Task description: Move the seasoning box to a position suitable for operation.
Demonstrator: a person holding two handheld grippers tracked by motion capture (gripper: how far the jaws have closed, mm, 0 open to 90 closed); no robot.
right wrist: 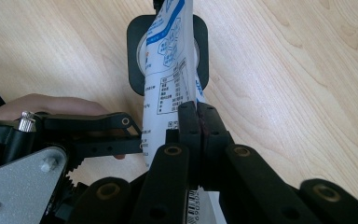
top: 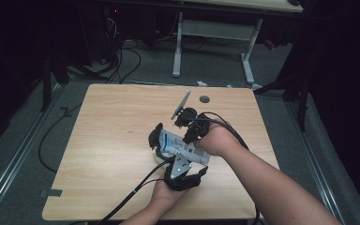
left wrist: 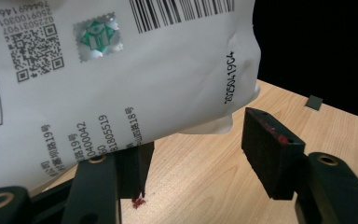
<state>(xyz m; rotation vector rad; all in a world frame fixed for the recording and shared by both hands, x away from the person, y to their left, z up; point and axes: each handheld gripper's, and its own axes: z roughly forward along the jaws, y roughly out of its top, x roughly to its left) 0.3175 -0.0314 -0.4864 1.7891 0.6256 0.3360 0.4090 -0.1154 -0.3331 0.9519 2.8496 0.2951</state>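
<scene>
Holding a white pouch above the table between us, we clamp our right gripper shut on its edge. Our left gripper sits beneath it, jaws apart, one pad touching the pouch's underside.

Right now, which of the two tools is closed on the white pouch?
The right tool: its jaws are pinched together on the white pouch edge. The left tool has jaws standing apart, gripping nothing.

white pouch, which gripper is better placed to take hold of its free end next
Left. The right gripper is already shut on the white pouch; the left gripper is open, its jaws beside the pouch's lower edge.
</scene>
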